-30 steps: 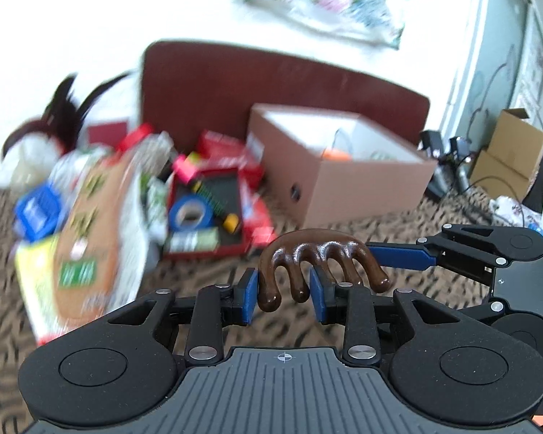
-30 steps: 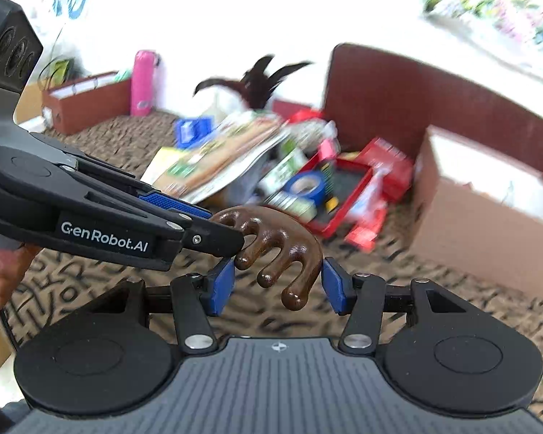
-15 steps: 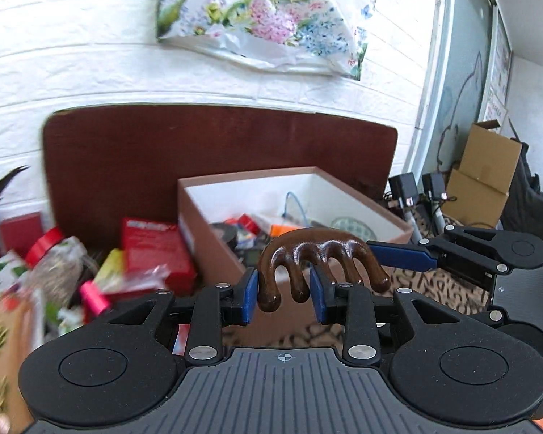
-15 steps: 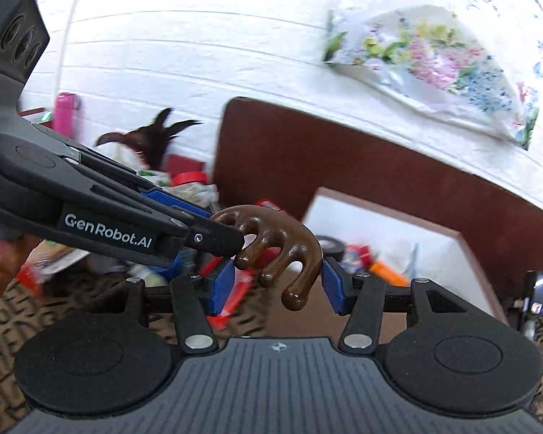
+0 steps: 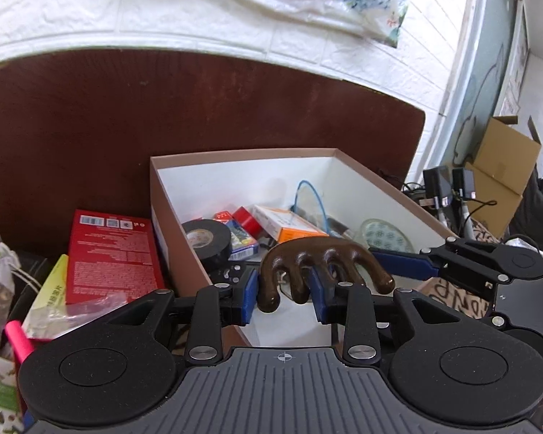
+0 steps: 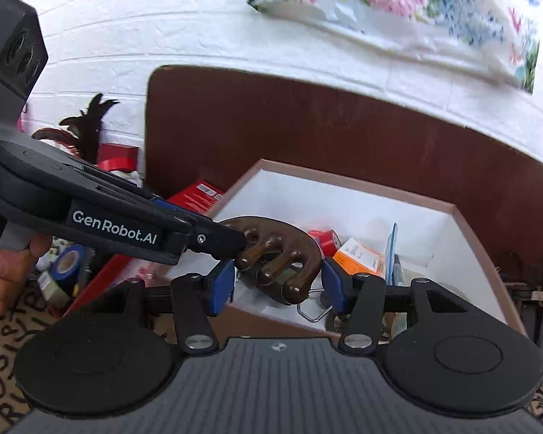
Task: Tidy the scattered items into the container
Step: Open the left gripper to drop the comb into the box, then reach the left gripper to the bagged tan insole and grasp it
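A red carton (image 5: 114,256) printed with small text leans against the open cardboard box (image 5: 170,209), which already holds a roll of black tape (image 5: 208,238) and an orange-and-white packet (image 5: 289,222). Above the box's near edge, the left tool (image 5: 284,294) is clamped on two prongs of a brown wooden massage comb (image 5: 322,256). The right tool (image 6: 277,284), pads spread apart, brackets the comb's other end without pinching it. "GenRobot.AI" reads on the left tool's arm (image 6: 116,228).
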A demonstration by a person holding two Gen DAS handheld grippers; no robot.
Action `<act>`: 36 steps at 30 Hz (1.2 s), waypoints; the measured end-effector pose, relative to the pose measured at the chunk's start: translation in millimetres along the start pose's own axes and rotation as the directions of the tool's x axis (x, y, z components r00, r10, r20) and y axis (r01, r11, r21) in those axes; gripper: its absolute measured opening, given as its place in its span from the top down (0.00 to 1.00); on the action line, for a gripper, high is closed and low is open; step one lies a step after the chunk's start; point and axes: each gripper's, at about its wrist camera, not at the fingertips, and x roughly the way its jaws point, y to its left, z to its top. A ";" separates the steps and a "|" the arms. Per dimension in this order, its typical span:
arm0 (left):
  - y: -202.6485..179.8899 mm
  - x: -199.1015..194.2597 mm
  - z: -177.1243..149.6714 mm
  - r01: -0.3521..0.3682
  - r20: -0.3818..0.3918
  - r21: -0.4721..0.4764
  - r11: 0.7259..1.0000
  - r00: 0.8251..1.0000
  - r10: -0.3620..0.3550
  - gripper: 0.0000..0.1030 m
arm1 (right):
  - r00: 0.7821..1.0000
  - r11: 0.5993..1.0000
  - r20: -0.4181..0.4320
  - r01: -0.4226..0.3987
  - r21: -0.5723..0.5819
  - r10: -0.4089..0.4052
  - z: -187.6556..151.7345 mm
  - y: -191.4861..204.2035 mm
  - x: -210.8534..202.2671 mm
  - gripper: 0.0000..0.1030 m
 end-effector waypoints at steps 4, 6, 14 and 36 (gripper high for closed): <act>-2.1 -7.3 -1.5 0.017 0.093 -0.032 0.999 0.996 -0.014 0.00 | 1.000 0.998 -0.009 -0.025 0.060 0.026 -2.7 -9.3 11.8 0.28; -10.5 -17.0 -2.7 -0.020 0.130 -0.009 1.000 0.991 0.021 0.00 | 1.000 0.998 0.017 0.005 0.060 -0.006 -3.5 -7.1 9.6 0.14; -24.1 -42.9 -17.4 -0.022 0.114 0.067 0.998 0.993 0.014 0.00 | 0.999 1.000 0.038 -0.002 0.027 0.001 -4.4 15.0 -10.7 0.07; 67.0 -246.8 -163.5 -0.351 0.077 -0.254 0.901 0.922 0.380 0.00 | 0.956 0.956 0.021 -0.292 -0.023 0.292 -37.8 198.0 -66.8 0.01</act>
